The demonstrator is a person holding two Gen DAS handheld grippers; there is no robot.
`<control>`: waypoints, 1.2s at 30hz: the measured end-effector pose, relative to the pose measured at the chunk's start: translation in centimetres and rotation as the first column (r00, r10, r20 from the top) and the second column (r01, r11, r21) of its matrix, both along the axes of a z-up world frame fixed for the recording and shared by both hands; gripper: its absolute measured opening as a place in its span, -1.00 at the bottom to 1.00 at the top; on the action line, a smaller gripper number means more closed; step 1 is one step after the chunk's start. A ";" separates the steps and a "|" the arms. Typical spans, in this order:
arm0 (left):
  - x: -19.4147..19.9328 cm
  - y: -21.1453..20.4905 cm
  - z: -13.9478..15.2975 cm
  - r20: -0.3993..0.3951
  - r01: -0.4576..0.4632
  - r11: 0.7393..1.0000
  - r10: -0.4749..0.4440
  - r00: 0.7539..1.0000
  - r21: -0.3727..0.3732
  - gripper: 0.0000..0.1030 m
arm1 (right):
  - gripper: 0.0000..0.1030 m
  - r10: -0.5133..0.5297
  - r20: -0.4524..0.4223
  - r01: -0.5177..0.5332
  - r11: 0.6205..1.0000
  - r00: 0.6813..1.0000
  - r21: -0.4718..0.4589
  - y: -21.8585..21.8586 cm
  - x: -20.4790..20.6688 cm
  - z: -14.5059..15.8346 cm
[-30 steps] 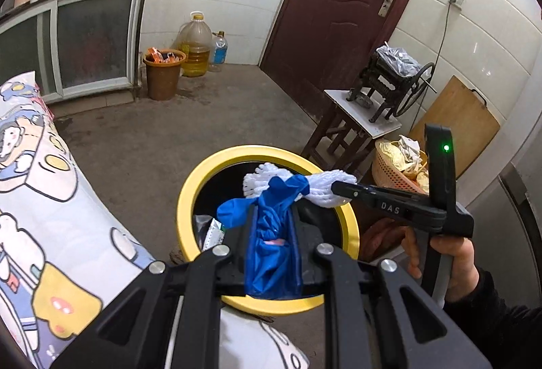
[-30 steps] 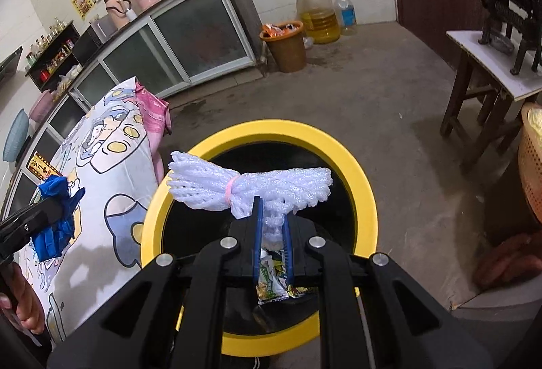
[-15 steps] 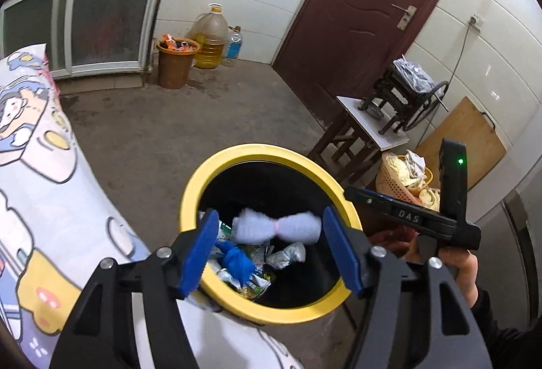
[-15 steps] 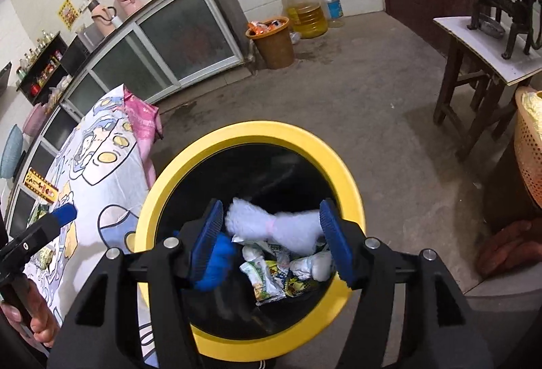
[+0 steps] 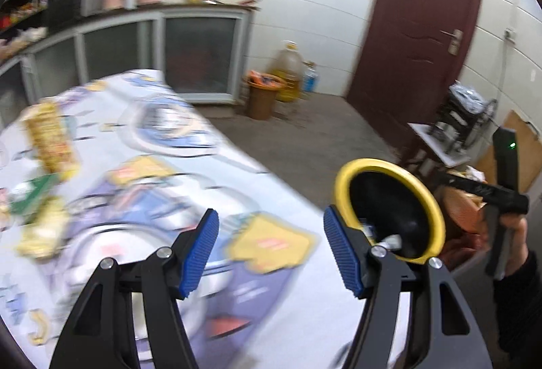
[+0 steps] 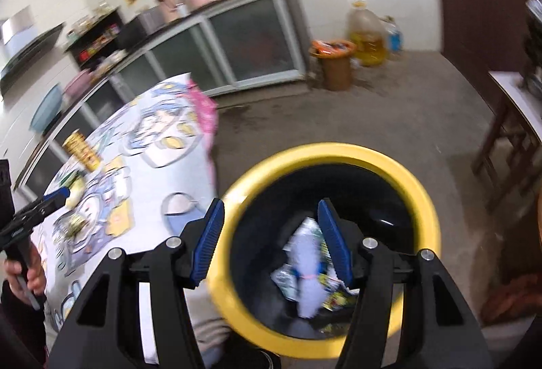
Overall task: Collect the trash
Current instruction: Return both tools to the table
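Left hand-held gripper (image 5: pixel 271 247): jaws stood well apart, nothing seen between the blue pads (image 5: pixel 200 255); it is held above the tabletop (image 5: pixel 142 199), covered in a cartoon-print cloth; blurred yellow packets (image 5: pixel 50 142) are seen lying at the tabletop's far left. Yellow-rimmed bin (image 5: pixel 437 220) is noted just off the tabletop's right edge. Right hand-held gripper (image 6: pixel 271 240): jaws likewise stood apart and empty, closing slightly; it is held over the bin's near rim. Trash (image 6: pixel 306 270) is seen lying at the bottom of the bin: a white net bundle among wrappers; detail blurred.
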State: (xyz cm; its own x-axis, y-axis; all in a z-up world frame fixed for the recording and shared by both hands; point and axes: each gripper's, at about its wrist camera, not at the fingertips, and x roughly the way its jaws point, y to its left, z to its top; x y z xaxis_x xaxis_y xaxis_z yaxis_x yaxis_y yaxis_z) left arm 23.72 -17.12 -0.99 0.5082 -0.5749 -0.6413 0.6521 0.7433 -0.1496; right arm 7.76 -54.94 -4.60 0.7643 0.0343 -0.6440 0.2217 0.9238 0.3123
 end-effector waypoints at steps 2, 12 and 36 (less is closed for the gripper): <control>0.2 3.4 0.6 0.030 -0.044 0.999 0.044 0.999 0.008 0.22 | 0.09 0.068 0.009 -0.068 0.997 0.998 -0.023 2.6 1.7 0.7; 2.3 16.2 0.9 0.015 -0.304 0.953 0.304 0.953 0.013 0.65 | 0.42 0.347 0.034 -0.346 0.938 0.937 -0.029 13.6 9.6 2.5; 14.9 24.2 -3.9 -0.607 -0.537 0.688 0.174 0.776 -0.488 0.83 | 0.74 0.652 0.077 -0.656 0.752 0.755 0.069 30.2 29.7 5.0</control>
